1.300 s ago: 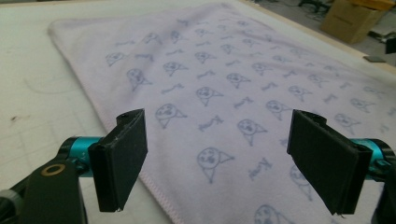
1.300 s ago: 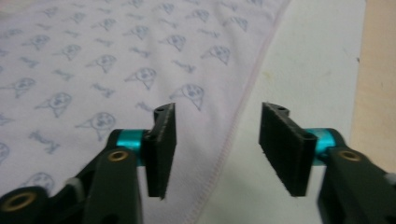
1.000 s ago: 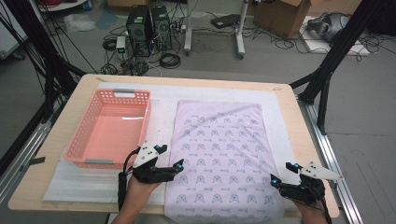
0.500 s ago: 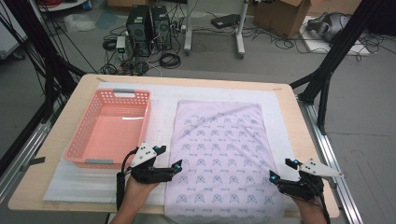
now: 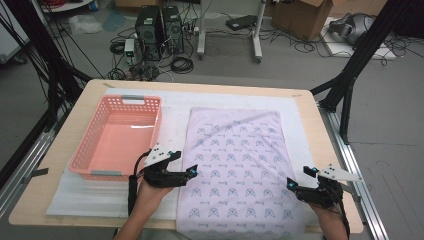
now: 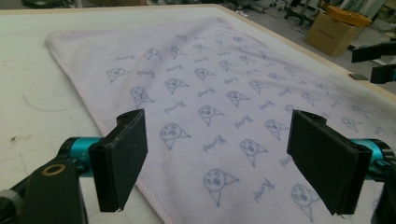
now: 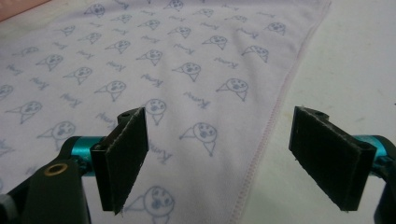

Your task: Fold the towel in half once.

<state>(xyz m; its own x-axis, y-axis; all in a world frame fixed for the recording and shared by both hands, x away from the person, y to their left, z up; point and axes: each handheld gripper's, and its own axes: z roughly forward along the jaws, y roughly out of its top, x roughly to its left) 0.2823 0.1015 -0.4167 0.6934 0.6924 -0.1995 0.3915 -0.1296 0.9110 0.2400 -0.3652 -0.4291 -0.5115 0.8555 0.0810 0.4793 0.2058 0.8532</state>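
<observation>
Fixed high view looks forward and down over the table; 2 gripper views sit low and close, sharing the lilac printed cloth [image 5: 235, 165] [image 6: 224, 93] [image 7: 154, 60].

No legible text (towel [image 6: 224, 79] script unreadable)

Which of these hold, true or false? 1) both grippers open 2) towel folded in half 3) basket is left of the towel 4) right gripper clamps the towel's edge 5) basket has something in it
1) True. The left gripper and the right gripper both have their jaws spread wide.
2) False. The towel lies spread flat on the table.
3) True. The pink basket sits to the towel's left in the high view.
4) False. Its jaws straddle the towel's hem without closing on it.
5) False. The basket looks empty.
</observation>
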